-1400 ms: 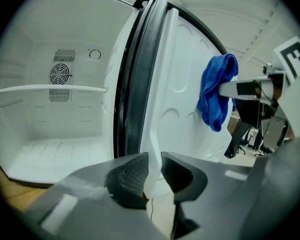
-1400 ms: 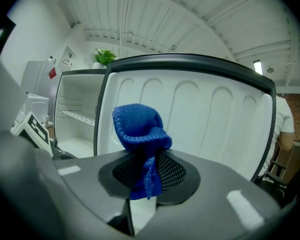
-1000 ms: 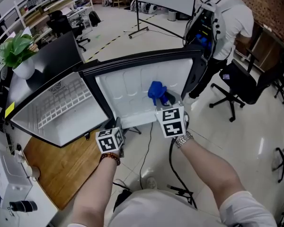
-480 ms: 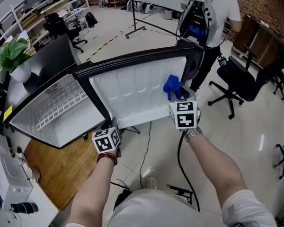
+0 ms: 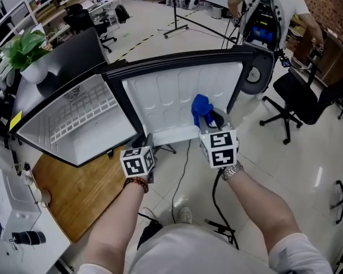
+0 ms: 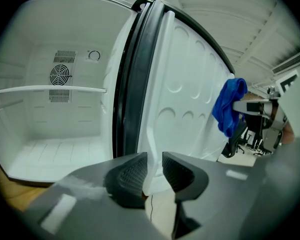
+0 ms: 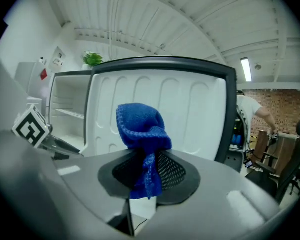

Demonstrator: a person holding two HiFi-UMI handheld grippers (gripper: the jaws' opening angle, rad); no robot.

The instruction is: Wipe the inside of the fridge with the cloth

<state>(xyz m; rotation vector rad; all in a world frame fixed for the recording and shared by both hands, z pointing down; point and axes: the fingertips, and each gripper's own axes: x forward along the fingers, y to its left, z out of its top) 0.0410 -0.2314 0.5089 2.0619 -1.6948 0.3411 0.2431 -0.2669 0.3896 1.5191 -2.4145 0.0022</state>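
Observation:
The small fridge (image 5: 74, 124) stands open on a wooden table, its white inside bare. Its door (image 5: 171, 101) swings out toward me, white liner facing up. My right gripper (image 5: 208, 121) is shut on a bunched blue cloth (image 5: 201, 108), which rests against the liner right of its middle. In the right gripper view the cloth (image 7: 140, 126) bulges above the jaws of the right gripper (image 7: 147, 171). My left gripper (image 5: 148, 142) sits at the door's lower near corner. Its jaws have just been opening. In the left gripper view the left gripper (image 6: 154, 166) straddles the liner's white edge (image 6: 152, 149) without pressing it.
A potted plant (image 5: 26, 53) stands on top of the fridge. The wooden table (image 5: 74, 193) juts out under it. A person (image 5: 268, 4) with a backpack stands behind the door, an office chair (image 5: 306, 96) to the right. A cable (image 5: 180, 176) runs across the floor below the door.
My right gripper carried the cloth to the right across the door liner, then back toward the left. The left gripper stayed at the door's lower corner.

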